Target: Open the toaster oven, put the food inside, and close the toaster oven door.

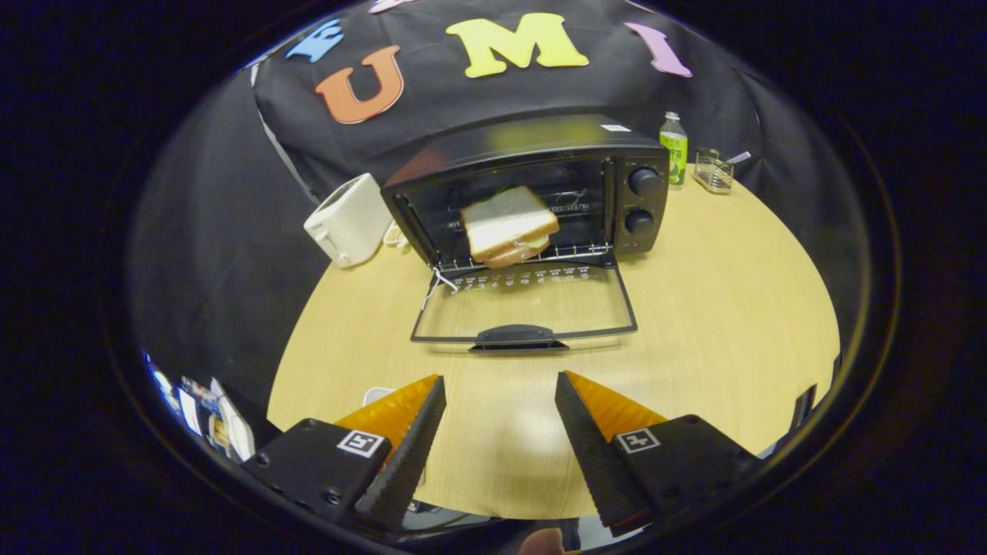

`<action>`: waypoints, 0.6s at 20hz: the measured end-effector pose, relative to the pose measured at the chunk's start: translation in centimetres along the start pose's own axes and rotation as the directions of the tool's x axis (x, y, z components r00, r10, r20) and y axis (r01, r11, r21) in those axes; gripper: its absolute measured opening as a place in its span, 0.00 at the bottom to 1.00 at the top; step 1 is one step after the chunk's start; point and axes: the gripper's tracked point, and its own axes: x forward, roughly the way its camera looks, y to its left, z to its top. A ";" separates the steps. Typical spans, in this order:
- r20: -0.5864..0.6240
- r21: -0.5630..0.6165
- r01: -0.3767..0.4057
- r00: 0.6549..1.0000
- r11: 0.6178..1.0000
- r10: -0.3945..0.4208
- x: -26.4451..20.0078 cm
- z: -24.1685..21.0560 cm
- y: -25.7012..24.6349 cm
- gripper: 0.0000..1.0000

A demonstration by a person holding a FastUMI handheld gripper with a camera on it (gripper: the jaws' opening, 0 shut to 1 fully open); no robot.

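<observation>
A black toaster oven (pixel 540 185) stands at the back of the round wooden table (pixel 717 324). Its glass door (pixel 528 304) lies folded down flat toward me, with the handle (pixel 518 338) at its near edge. A sandwich (pixel 509 226) of white bread rests on the wire rack inside the oven, slightly tilted and near the front of the rack. My gripper (pixel 500 389) hovers over the table a short way in front of the door handle. Its fingers (pixel 412 439) are spread wide apart and hold nothing.
A white pop-up toaster (pixel 348 220) sits just left of the oven. Behind the oven on the right stand a green-labelled bottle (pixel 674 148) and a small wire basket (pixel 713 171). Bare tabletop lies between my fingers and the door.
</observation>
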 end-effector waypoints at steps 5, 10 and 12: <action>0.000 -0.026 0.075 0.997 0.997 -0.075 4.1 -1.1 -1.0 0.98; -0.012 -0.073 0.117 0.993 0.990 -0.118 7.9 -1.1 -1.9 0.98; -0.025 -0.060 0.115 0.993 0.992 -0.117 8.7 -1.3 -1.9 0.98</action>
